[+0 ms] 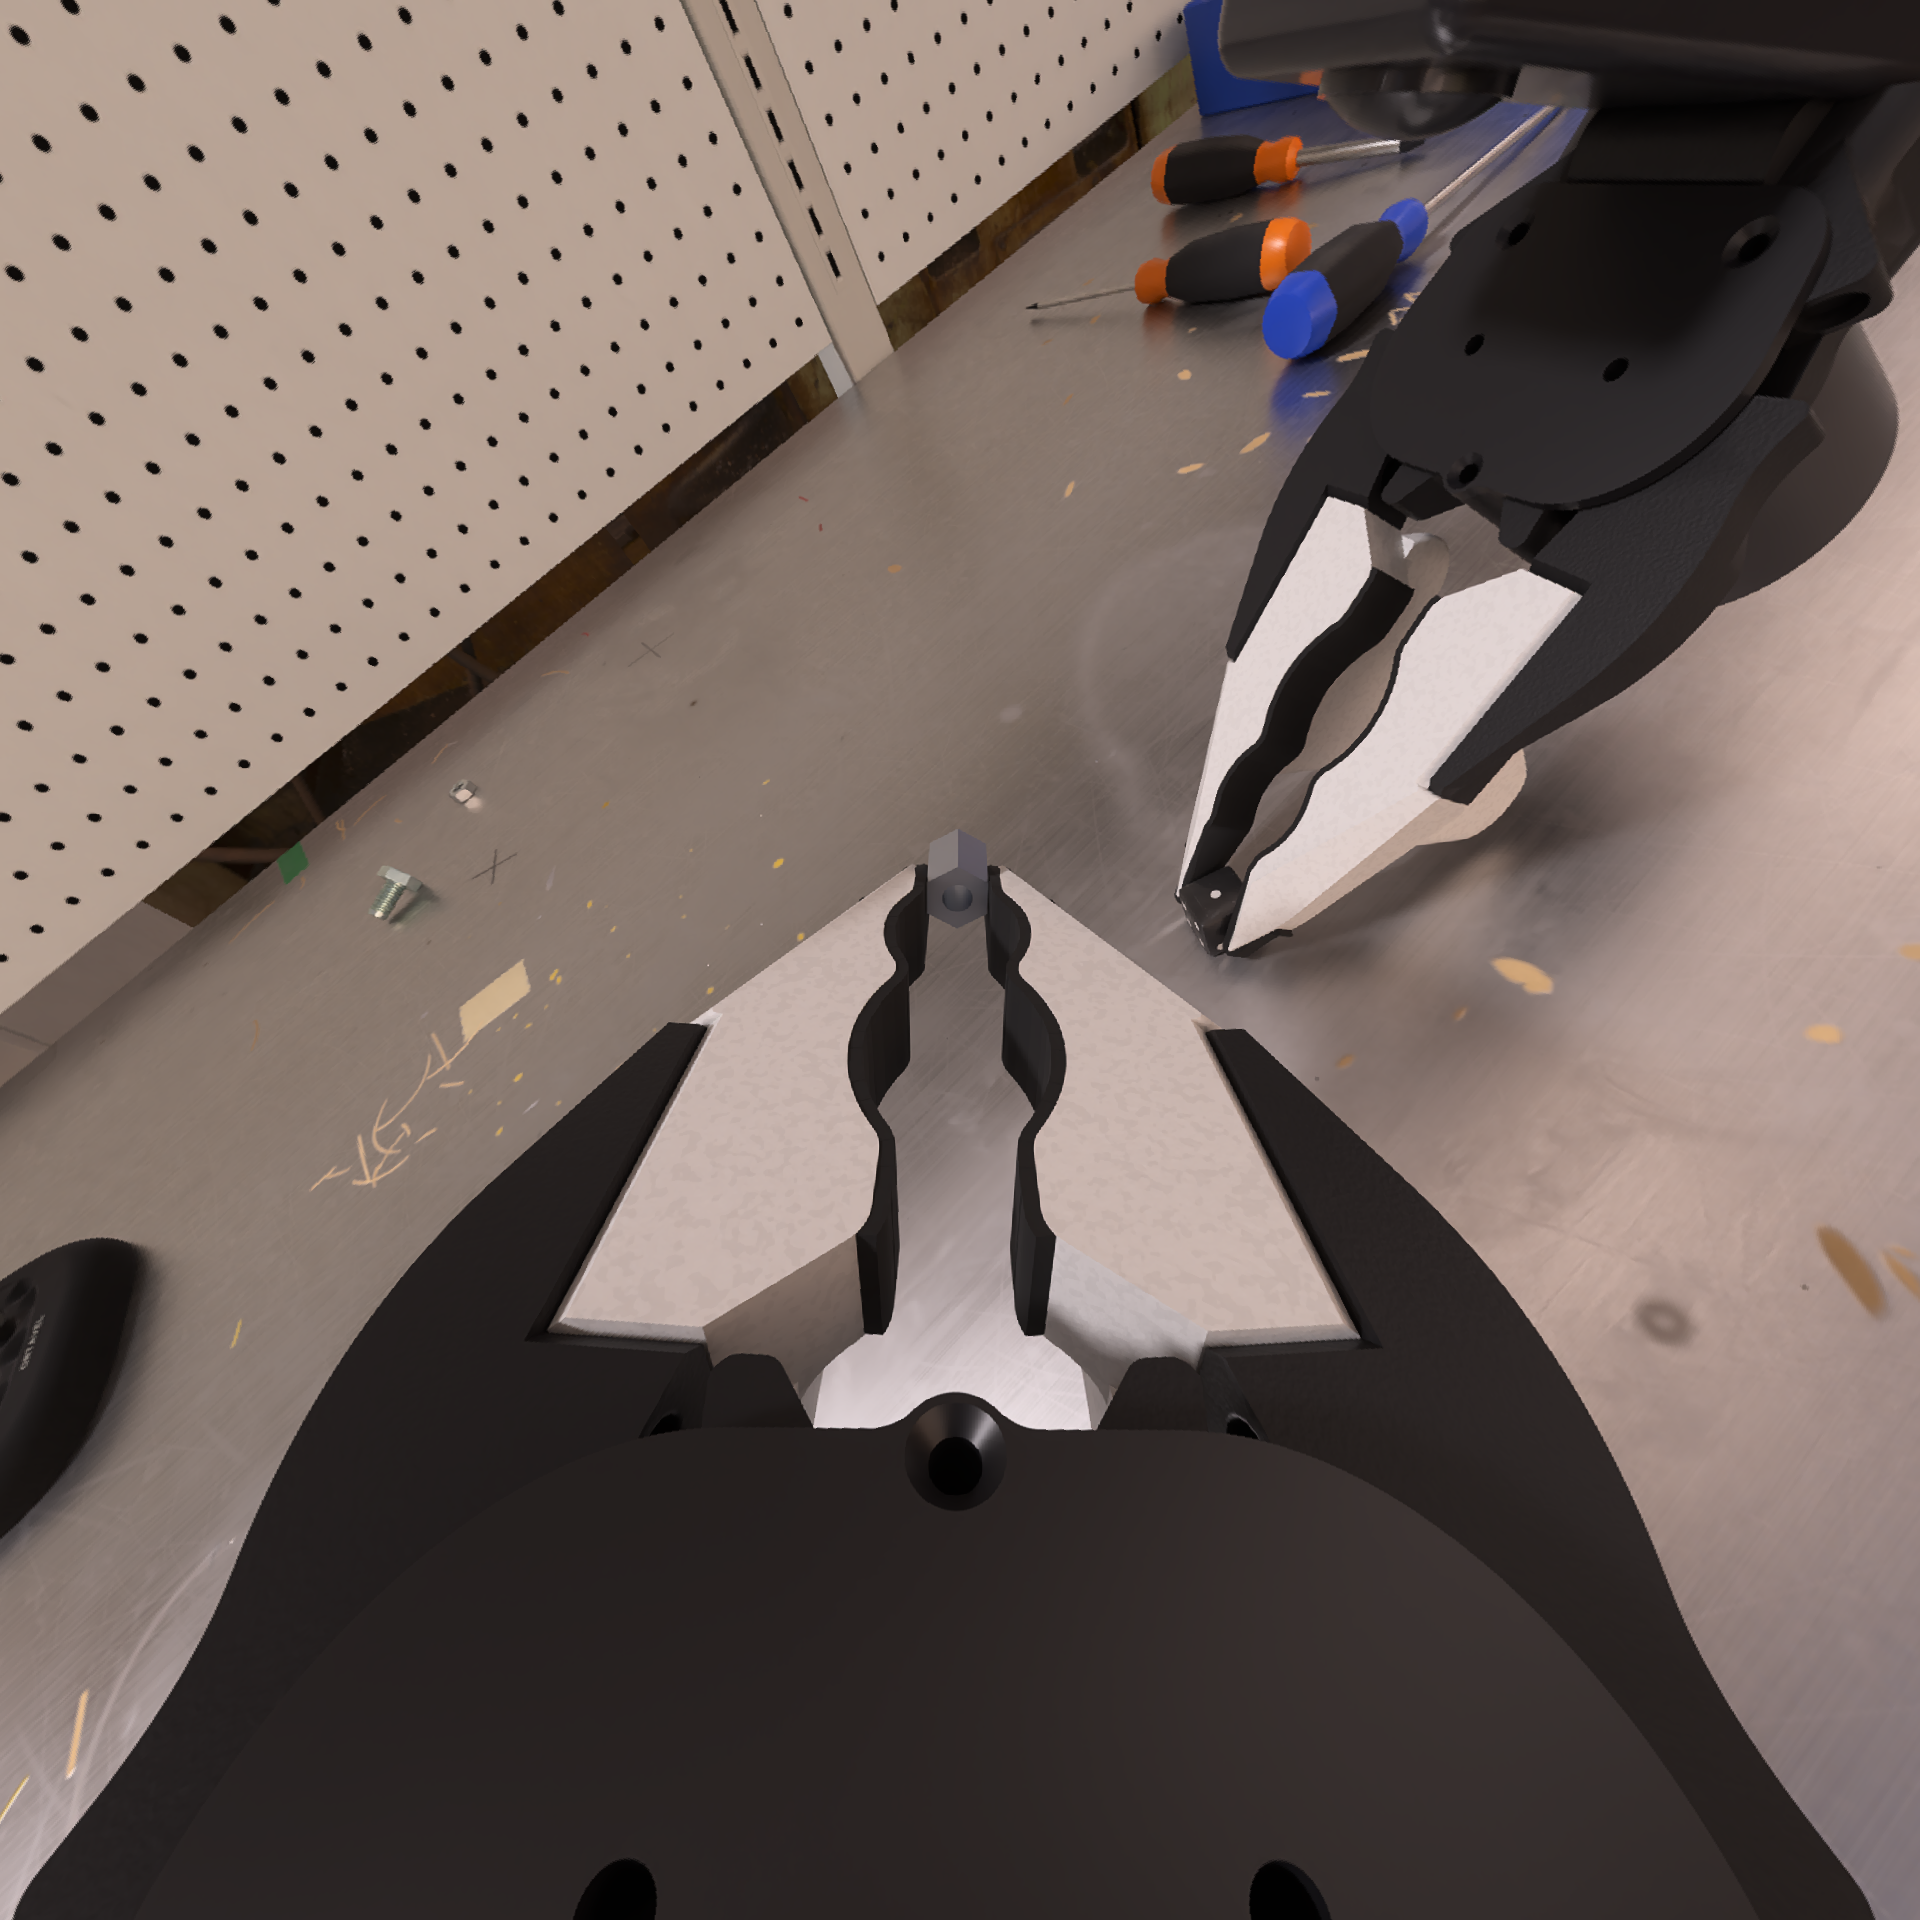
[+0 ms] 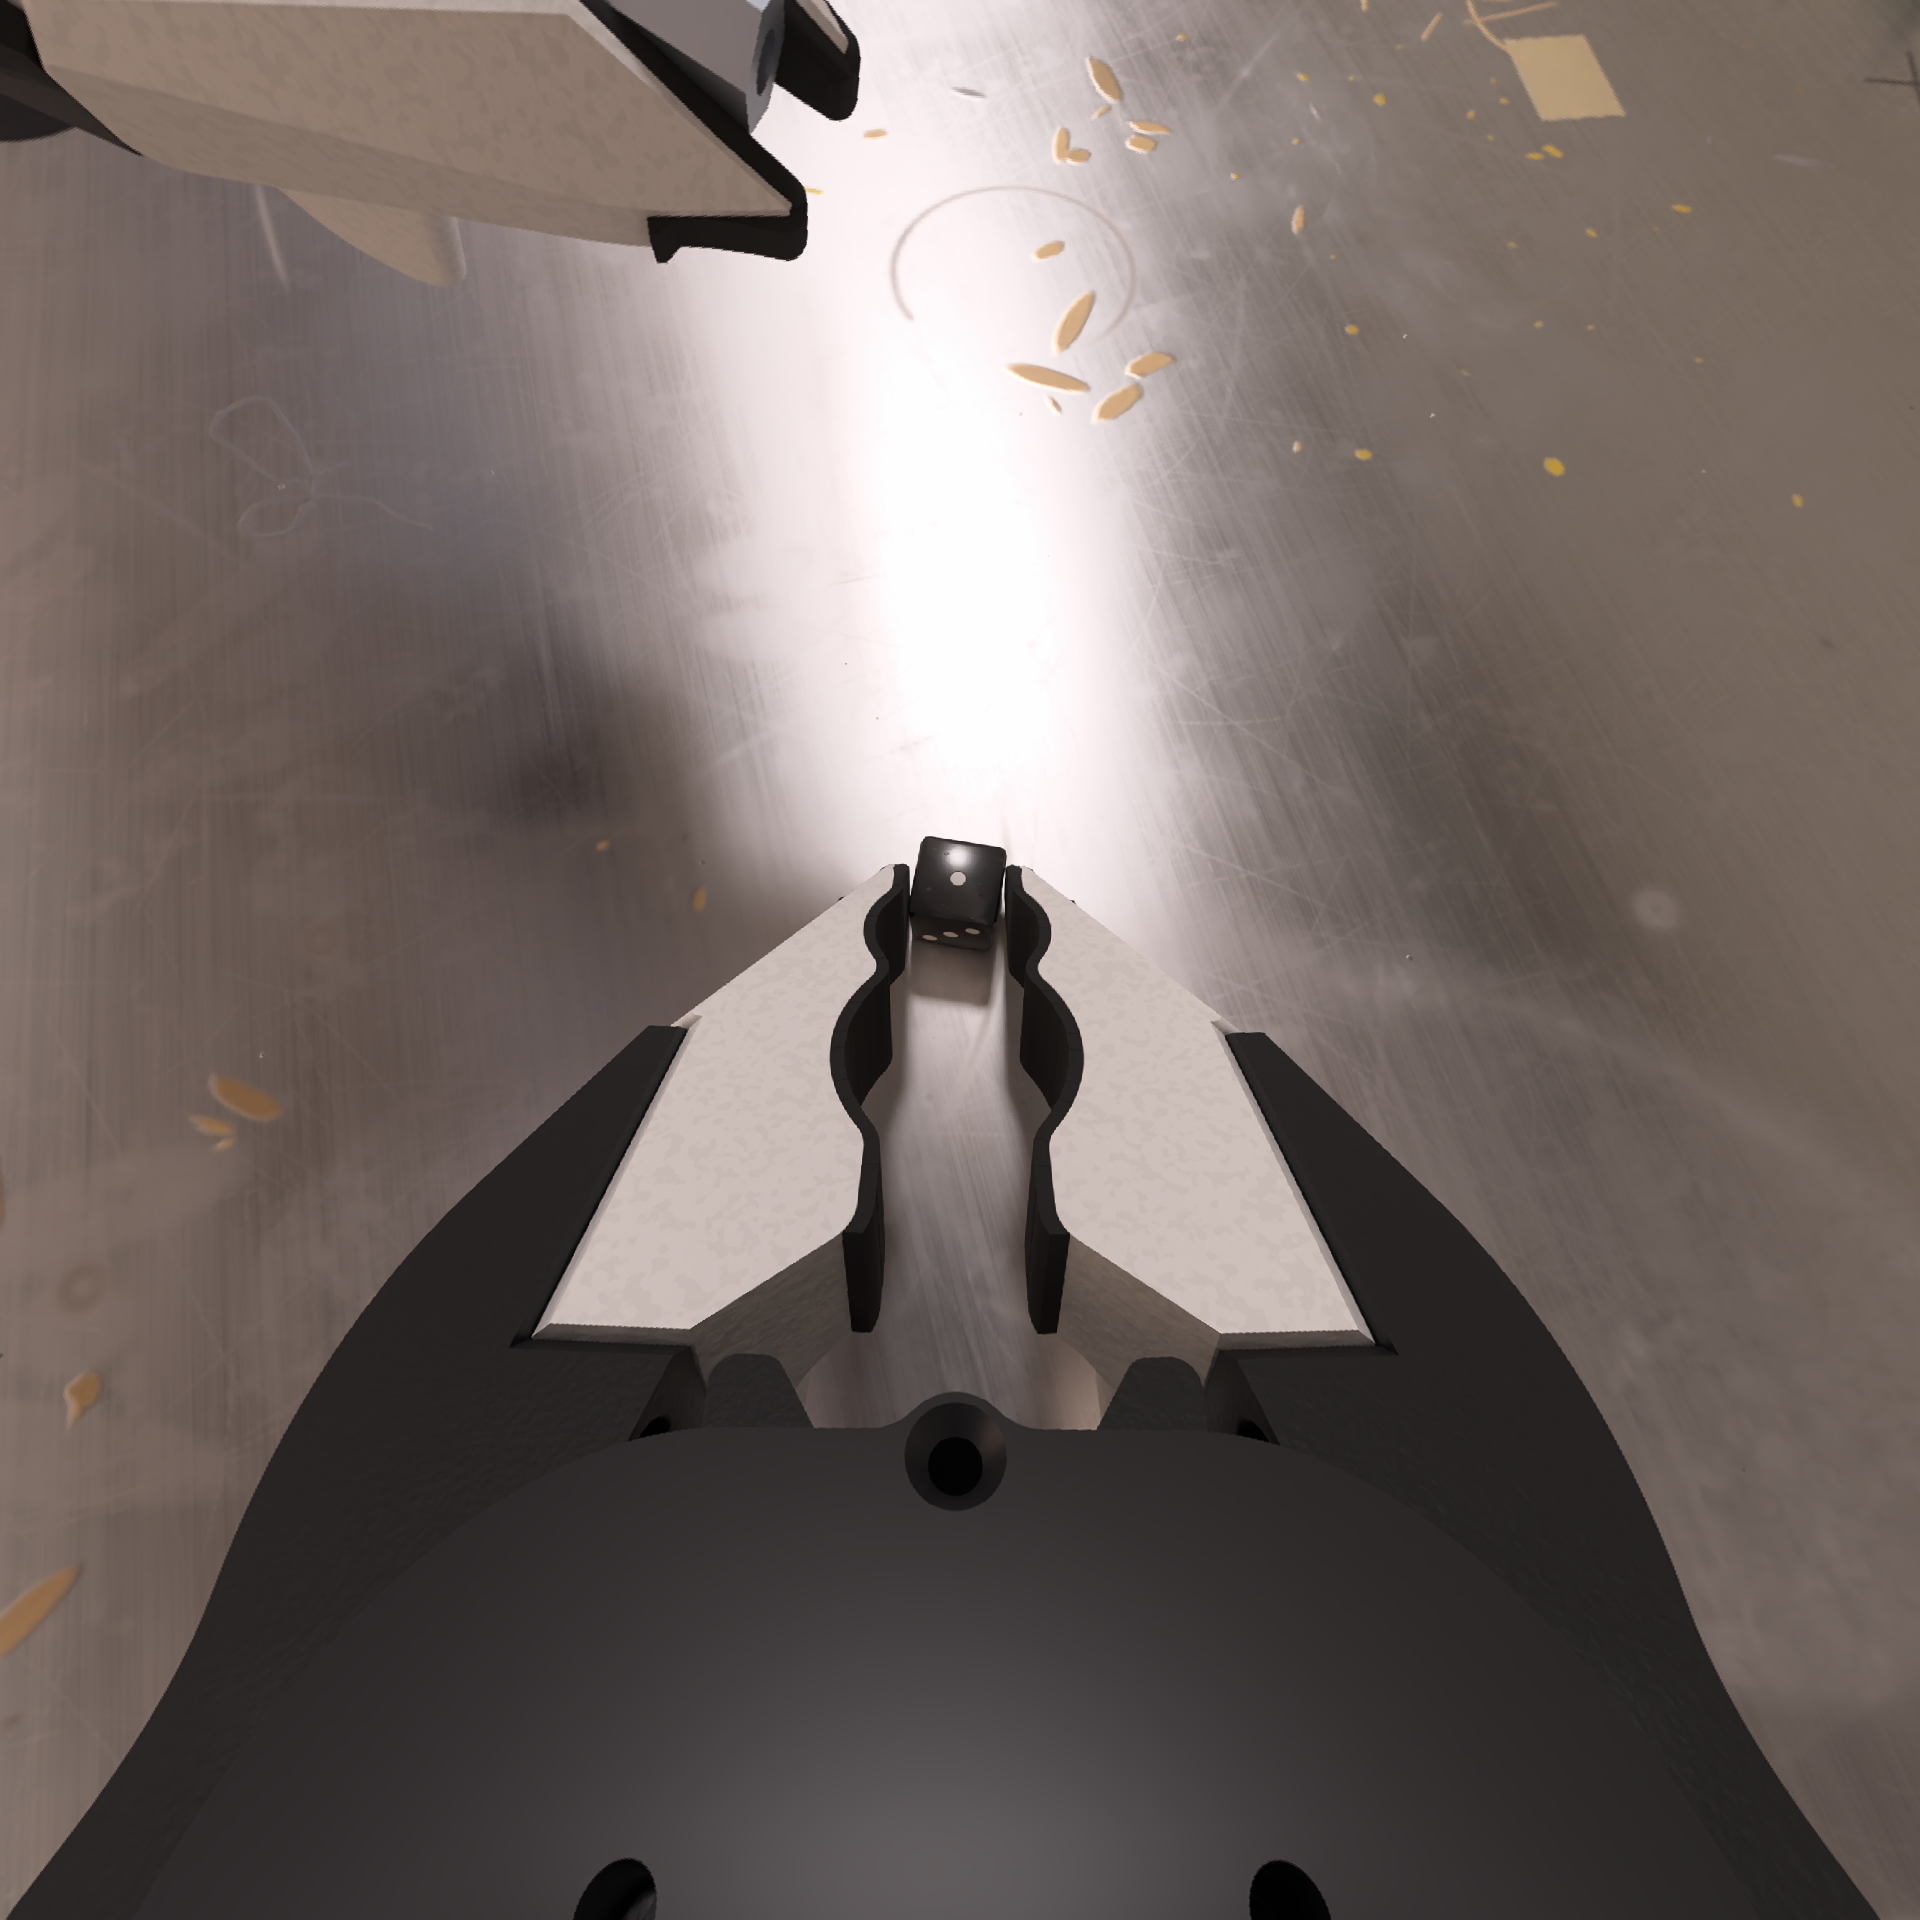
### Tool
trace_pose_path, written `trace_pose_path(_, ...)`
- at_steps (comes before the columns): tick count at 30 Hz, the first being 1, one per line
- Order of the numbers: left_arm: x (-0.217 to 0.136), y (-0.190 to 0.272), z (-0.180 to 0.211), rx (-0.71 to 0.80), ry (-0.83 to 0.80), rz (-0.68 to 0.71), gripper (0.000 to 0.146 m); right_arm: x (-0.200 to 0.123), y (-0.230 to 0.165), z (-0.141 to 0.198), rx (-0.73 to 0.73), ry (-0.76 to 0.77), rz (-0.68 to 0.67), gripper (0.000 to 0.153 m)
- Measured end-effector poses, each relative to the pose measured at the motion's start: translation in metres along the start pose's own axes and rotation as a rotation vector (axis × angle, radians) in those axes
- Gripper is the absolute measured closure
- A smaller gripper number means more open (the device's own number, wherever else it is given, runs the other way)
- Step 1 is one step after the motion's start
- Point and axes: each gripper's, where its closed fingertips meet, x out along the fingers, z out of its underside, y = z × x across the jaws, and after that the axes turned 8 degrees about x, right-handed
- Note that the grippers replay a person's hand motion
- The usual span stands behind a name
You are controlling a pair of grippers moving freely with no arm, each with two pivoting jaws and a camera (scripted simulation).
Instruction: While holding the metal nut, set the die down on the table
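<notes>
Die [image 2: 957,891], black with white pips, pinched at tips of right gripper [image 2: 956,904], down at metal table [image 2: 1455,727]; contact hard to judge tbh. Left gripper [image 1: 956,896] clamped on grey hex nut [image 1: 956,883], above table. Screwdrivers [image 1: 1340,272], bolt [image 1: 395,894] near pegboard [image 1: 364,364].

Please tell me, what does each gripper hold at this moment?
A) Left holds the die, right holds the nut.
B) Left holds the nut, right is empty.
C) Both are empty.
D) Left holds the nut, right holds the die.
D: the left gripper is shut on the grey nut, and the right gripper pinches the black die at its tips.
</notes>
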Motion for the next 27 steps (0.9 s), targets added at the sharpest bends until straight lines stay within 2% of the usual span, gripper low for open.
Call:
trace_pose_path(10, 0.0, 0.0, 0.0, 0.01, -0.004, -0.002, 0.136, -0.003, -0.007, 0.004, 0.002, -0.017, -0.082, 0.128)
trace_pose_path(16, -0.001, -0.001, 0.0, 0.012, -0.004, -0.007, 0.136, -0.011, -0.003, -0.002, 0.037, 0.031, -0.107, 0.127)
trace_pose_path(19, -0.001, -0.001, 0.0, 0.011, -0.002, -0.006, 0.136, -0.013, 0.002, -0.002, 0.012, 0.041, -0.1, 0.126)
trace_pose_path(27, 0.0, 0.001, -0.001, 0.011, 0.001, 0.0, 0.136, -0.01, -0.001, -0.005, -0.062, 0.036, -0.199, 0.126)
